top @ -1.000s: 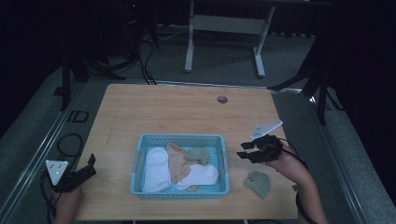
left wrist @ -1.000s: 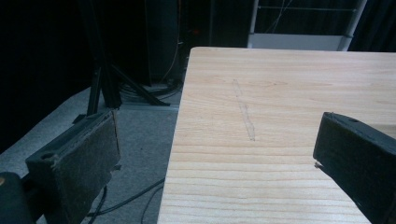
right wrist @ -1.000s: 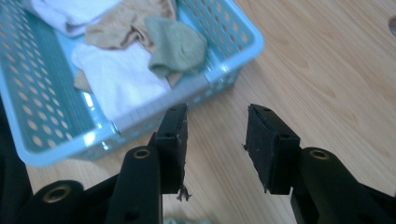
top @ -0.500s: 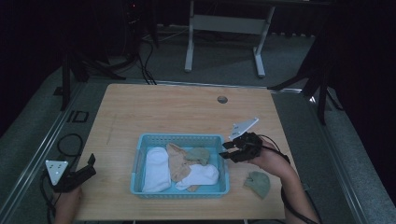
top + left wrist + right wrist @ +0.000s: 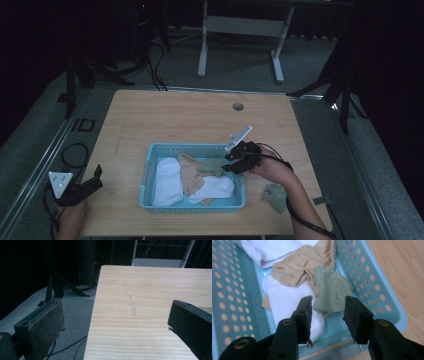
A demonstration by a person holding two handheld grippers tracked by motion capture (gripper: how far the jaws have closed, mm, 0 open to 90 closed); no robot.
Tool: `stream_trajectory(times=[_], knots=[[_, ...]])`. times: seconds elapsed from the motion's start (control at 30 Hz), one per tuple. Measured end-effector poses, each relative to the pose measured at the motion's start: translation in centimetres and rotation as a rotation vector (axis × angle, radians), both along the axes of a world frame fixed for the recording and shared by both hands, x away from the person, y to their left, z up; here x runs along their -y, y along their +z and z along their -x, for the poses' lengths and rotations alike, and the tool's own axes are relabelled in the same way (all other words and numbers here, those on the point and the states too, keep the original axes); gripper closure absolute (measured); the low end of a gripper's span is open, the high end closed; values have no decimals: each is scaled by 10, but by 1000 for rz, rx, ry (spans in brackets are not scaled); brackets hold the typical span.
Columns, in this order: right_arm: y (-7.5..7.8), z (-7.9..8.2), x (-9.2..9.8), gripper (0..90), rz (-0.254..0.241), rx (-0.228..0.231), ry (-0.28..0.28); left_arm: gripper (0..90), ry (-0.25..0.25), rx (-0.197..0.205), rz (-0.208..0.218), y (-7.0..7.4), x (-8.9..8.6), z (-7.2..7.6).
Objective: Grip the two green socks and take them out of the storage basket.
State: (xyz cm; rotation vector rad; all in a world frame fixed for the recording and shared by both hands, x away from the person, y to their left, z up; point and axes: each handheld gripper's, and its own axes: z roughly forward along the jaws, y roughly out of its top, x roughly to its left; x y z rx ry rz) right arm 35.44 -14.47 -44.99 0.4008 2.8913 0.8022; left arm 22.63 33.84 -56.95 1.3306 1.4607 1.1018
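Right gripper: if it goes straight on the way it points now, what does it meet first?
Probably the green sock in the blue basket: it lies just ahead of the right gripper, between its open fingers. Depth is unclear.

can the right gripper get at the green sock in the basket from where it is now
Probably yes. The right gripper hangs over the blue basket with its jaws open and empty, pointed at the green sock. That sock lies on top of the tan sock, beside the white sock, with nothing covering it.
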Motion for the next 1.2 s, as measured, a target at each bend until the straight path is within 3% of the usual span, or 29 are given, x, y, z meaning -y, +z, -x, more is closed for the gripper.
stream_trajectory(times=[0.43,0.57,0.7,0.9,1.0,1.1,1.2], knots=[[-19,-10,-24,484,67,-4,-3,7,-2,2,3,0,0,0],[-27,-11,-30,508,84,-17,4,7,-2,1,3,0,0,0],[-37,-9,-41,528,131,-25,29,7,-1,3,2,0,0,0],[-53,-14,-48,620,172,-54,23,7,-2,2,5,0,-1,0],[-58,-15,-49,731,198,-53,32,7,-2,2,4,0,0,0],[-56,-13,-48,827,190,-42,38,7,-1,1,2,0,0,0],[-49,-11,-45,842,174,-26,50,8,0,1,1,0,0,0]])
